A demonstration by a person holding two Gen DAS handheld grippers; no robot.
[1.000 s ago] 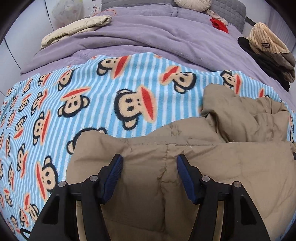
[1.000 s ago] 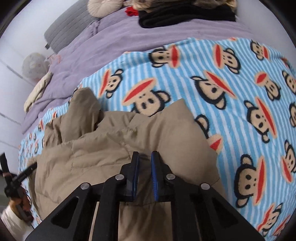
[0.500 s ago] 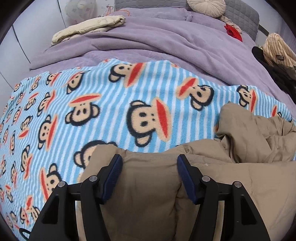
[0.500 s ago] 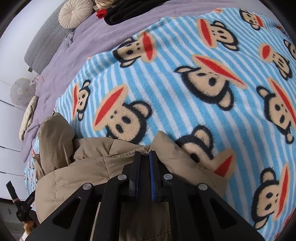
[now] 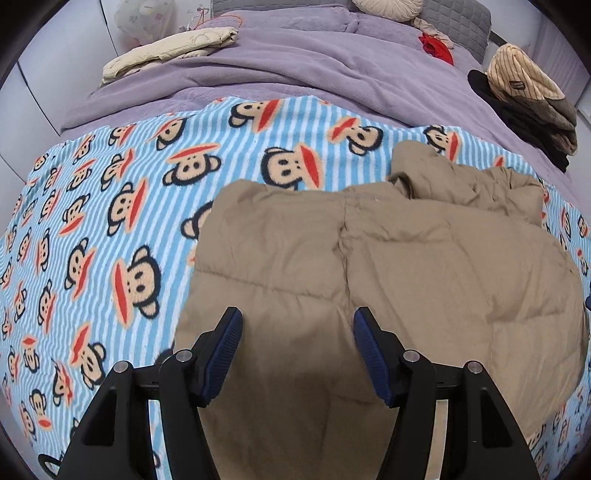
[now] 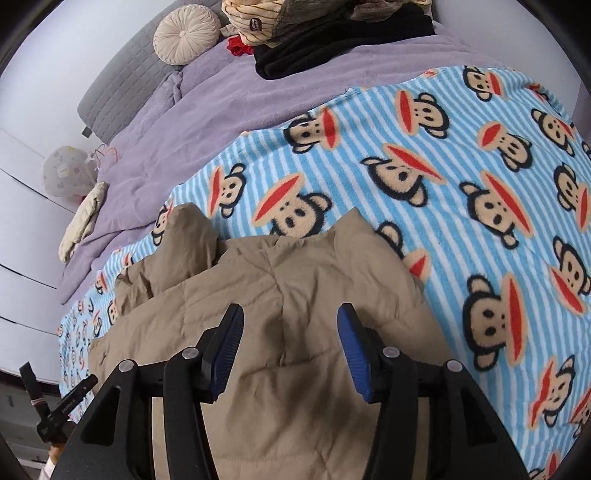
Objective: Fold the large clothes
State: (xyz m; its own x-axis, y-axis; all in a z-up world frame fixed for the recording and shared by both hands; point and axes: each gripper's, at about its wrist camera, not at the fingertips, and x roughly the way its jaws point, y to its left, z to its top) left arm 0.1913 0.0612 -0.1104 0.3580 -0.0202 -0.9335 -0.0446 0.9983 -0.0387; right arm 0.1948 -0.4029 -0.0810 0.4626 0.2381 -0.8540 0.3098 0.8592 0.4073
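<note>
Tan quilted jacket [image 5: 388,266] lies on the near part of a bed, folded over on itself, with a rumpled hood or sleeve bunched at its far right edge. Beneath it is a blue-and-white striped blanket [image 5: 110,206] printed with monkey faces; beyond that, a purple cover [image 5: 295,62] runs to the grey headboard [image 6: 122,85].

Left gripper [image 5: 297,354] hangs above the jacket's near end, jaws spread — nothing between the blue pads, no cloth pinched. Right gripper [image 6: 288,354] is in the same condition: its jaws have just been opening and now stand wide apart over the jacket, with no fabric caught between them. The jacket rests free on the blanket.

Other items noted: a cream garment [image 5: 170,51] folded at the far left edge of the bed, a round cushion [image 6: 186,33] against the headboard, a small red item [image 5: 437,46] near it, and a pile of dark and striped clothes [image 5: 532,99] at the far right.
</note>
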